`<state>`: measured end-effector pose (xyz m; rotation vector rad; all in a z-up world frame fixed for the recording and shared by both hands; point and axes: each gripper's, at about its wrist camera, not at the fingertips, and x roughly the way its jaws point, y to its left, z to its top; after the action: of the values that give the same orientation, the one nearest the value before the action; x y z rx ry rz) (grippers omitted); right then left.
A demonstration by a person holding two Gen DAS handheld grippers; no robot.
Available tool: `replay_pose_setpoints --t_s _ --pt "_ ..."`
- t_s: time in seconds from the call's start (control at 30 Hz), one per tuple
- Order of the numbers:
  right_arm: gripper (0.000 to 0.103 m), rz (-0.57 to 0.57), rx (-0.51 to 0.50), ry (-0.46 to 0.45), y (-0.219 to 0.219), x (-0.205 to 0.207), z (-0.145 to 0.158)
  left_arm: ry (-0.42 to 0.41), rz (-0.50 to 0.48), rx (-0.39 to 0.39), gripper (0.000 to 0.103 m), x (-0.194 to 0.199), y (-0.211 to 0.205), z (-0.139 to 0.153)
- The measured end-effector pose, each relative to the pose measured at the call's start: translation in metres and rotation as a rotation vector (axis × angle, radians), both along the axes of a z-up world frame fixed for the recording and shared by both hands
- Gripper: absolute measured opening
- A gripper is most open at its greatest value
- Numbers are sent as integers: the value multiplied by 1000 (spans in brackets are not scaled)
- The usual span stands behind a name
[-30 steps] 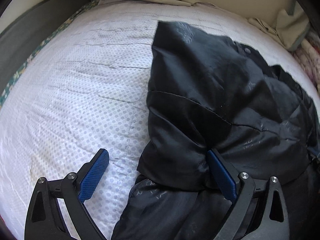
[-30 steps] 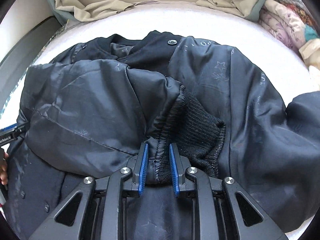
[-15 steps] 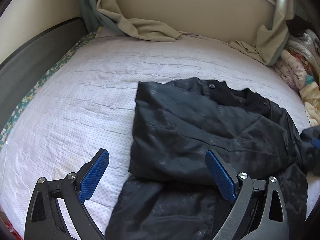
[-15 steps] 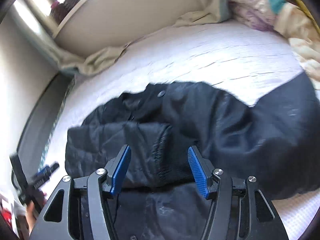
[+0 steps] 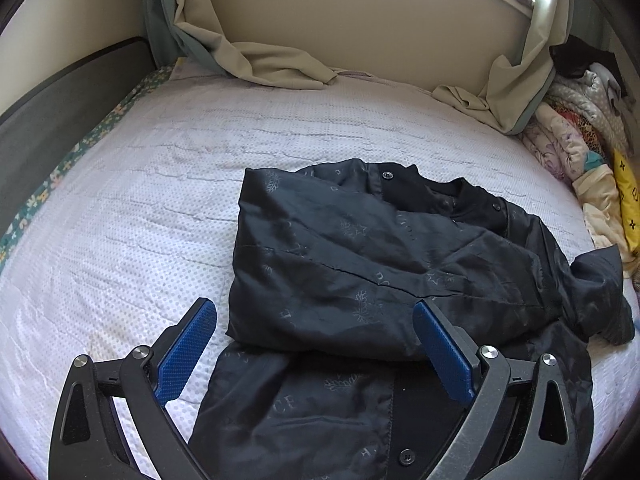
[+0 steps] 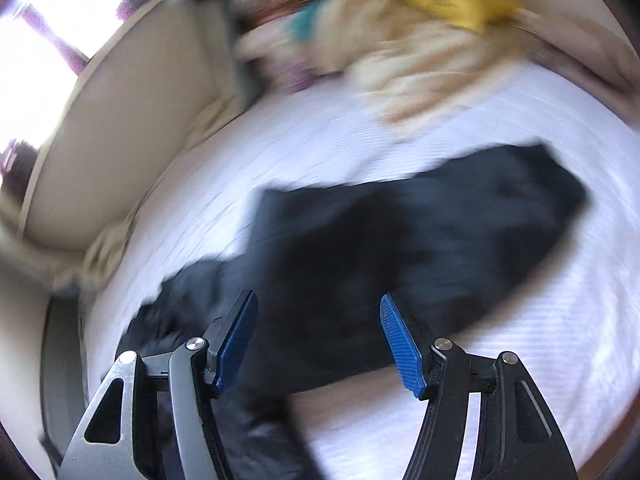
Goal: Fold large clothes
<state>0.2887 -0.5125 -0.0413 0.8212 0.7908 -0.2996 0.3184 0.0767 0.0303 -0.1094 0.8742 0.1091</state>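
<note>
A black jacket (image 5: pixel 380 264) lies on the white dotted bedspread (image 5: pixel 152 200), one sleeve folded across its chest. The other sleeve (image 5: pixel 600 292) sticks out at the right. My left gripper (image 5: pixel 316 340) hovers above the jacket's near side, wide open and empty. The right wrist view is blurred and tilted. It shows the unfolded black sleeve (image 6: pixel 420 240) stretched over the bed. My right gripper (image 6: pixel 318 340) hangs above that sleeve, its jaws opening with nothing pinched between the blue pads.
Beige curtains (image 5: pixel 272 64) drape onto the far edge of the bed below a window. A pile of patterned bedding (image 5: pixel 580 140) and a yellow cushion (image 5: pixel 628 200) sit at the right. A dark headboard (image 5: pixel 52 116) runs along the left side.
My right gripper let go of the knit sleeve cuff, opened, rolled and swung away to the other sleeve. My left gripper rose and pulled back from the jacket, staying open.
</note>
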Motion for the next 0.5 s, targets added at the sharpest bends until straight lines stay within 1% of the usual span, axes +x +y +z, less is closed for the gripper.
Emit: replay_pose_setpoints --t_s 0.13,0.23,0.33,0.4,0.5 --pt "62 -166 147 21 -49 -28 -31 -1 6 -13 100 -4 3 1" --pt "62 -232 255 22 -74 -35 -56 1 3 -8 100 -4 1 0" --pt "62 -293 372 -1 -89 -40 -80 14 -2 -6 100 -4 -1 -4" --pt "62 -329 412 -23 -96 -39 -90 26 -6 -12 100 -3 -2 -8" --pt "62 -347 404 -70 -101 -32 -93 29 -10 -20 100 -2 -3 -9"
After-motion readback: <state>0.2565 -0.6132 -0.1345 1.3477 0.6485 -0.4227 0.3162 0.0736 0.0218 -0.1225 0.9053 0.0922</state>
